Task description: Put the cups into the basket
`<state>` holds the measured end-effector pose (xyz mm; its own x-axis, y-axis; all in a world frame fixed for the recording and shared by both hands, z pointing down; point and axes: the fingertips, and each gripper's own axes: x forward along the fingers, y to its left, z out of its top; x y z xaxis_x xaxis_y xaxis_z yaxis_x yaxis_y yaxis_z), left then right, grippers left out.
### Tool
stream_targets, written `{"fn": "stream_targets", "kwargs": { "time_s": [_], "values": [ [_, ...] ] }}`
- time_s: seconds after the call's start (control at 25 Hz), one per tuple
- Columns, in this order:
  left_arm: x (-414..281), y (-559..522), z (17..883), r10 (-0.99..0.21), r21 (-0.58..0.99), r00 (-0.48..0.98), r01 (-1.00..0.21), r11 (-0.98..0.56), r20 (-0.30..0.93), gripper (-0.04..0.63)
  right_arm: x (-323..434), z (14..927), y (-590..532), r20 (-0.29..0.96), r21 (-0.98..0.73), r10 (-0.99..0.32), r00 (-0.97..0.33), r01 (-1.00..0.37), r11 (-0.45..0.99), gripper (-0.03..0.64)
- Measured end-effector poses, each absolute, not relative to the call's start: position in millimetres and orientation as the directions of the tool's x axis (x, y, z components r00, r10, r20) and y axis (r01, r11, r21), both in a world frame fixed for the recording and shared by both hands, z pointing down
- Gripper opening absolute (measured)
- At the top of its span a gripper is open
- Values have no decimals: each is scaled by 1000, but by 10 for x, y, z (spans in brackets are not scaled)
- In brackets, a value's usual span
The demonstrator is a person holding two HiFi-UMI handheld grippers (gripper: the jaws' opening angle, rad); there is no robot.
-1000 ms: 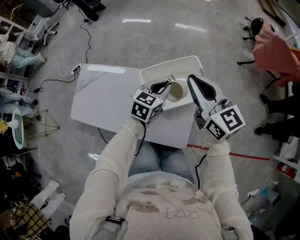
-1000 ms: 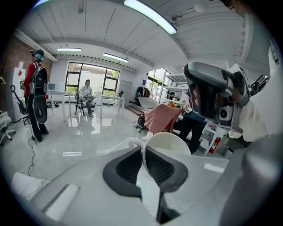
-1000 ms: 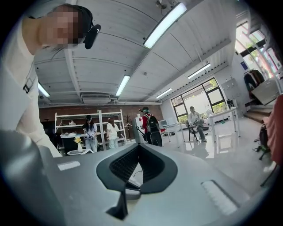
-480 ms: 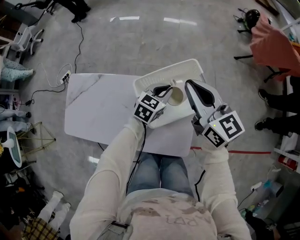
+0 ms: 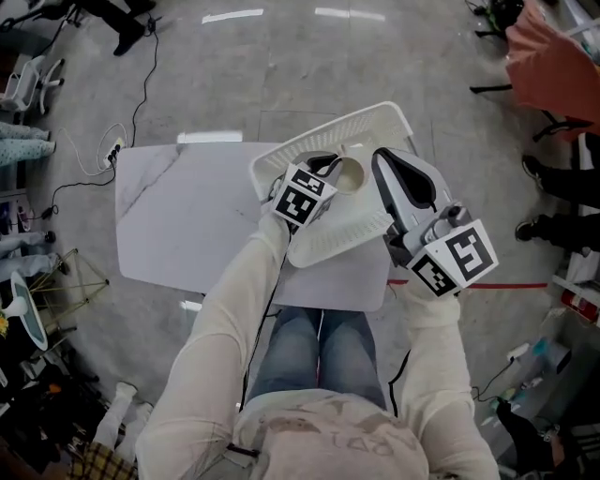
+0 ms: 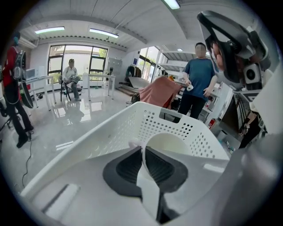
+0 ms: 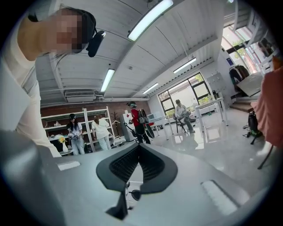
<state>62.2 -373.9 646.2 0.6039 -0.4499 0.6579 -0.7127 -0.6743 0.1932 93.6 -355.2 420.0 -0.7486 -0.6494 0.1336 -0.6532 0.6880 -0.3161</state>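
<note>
- left gripper (image 6: 142,150) clamped on one wall of the cream round cup (image 6: 170,141), held inside the white perforated plastic basket (image 6: 132,119); thin one-wall pinch, cup may pivot or slip
- right gripper (image 7: 138,150) jaws together, nothing held, just beside cup; could knock it on release

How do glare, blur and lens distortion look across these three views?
Head view: sharp and evenly lit, with streaks of lamp glare on the floor. Left gripper view: strong fisheye with dark corners; the cup wall nipped in the jaws is very close and slightly soft; the windows are bright. Right gripper view: the same fisheye, which bends the ceiling lamps into curves.
</note>
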Motion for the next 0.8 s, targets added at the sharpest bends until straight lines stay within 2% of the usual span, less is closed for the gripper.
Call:
{"fn": "stream_targets", "kwargs": {
  "time_s": [0.8],
  "values": [
    [610, -3727, 7484, -349, 75, 410, -731, -678, 843, 29, 1493, 4649, -3652, 182, -337, -689, -701, -703, 626, 28]
  ]
}}
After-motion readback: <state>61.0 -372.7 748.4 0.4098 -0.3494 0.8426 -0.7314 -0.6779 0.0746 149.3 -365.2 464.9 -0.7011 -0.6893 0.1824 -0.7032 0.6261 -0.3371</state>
